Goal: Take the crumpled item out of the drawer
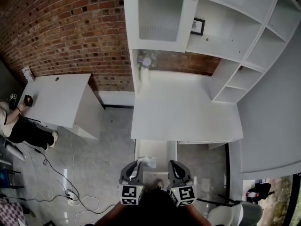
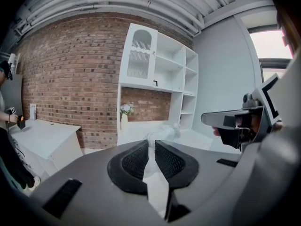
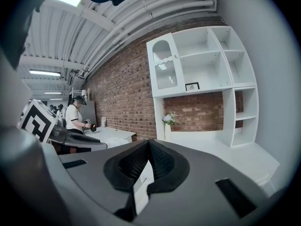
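Firstly, landmark: white desk (image 1: 186,112), with a shelf unit (image 1: 235,41) along its back and right side.
Drawer (image 1: 162,150): pulled out from the desk's front edge, left of the middle; the part of its inside that shows is bare white.
Left gripper (image 2: 153,144): clamped on the crumpled item (image 2: 162,133), which sticks out past its tips.
Crumpled item: white, held over the drawer's outer end, in front of the desk.
Right gripper (image 3: 149,143): jaws together, nothing between them; just beside the left gripper, in front of the desk.
Vase (image 1: 144,74): at the desk's back left corner, holding flowers.
Shelf unit: a small framed picture (image 1: 198,26) in an upper compartment.
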The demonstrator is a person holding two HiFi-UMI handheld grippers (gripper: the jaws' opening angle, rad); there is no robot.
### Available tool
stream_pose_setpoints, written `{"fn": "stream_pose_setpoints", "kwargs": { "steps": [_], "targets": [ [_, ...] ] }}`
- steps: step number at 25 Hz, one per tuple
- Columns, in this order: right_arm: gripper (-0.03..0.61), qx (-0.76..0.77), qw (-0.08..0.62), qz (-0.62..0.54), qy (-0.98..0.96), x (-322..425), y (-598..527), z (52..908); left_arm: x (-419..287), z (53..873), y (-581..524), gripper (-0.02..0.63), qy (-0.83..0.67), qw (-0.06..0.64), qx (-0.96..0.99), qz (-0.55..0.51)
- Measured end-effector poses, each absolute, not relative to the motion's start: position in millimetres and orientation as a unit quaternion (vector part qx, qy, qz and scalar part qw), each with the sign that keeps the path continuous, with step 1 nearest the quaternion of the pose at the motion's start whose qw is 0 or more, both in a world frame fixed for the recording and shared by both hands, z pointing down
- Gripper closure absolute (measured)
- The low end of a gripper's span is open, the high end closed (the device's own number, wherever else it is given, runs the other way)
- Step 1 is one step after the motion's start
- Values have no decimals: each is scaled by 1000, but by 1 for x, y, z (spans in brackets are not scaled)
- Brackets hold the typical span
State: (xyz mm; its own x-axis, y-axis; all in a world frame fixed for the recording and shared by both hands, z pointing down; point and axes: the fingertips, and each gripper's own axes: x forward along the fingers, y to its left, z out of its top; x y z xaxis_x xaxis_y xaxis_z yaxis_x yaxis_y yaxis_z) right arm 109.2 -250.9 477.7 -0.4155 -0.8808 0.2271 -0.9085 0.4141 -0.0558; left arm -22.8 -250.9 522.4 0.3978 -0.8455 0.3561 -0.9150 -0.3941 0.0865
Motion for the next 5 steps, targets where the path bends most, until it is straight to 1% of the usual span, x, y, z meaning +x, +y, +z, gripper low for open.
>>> {"fn": "stream_pose_setpoints", "kwargs": {
  "steps": [5],
  "targets": [
    [565,532,81,83,-839,106,-248,477,-25,525,-248,552,-535,138,823,130]
  ]
}}
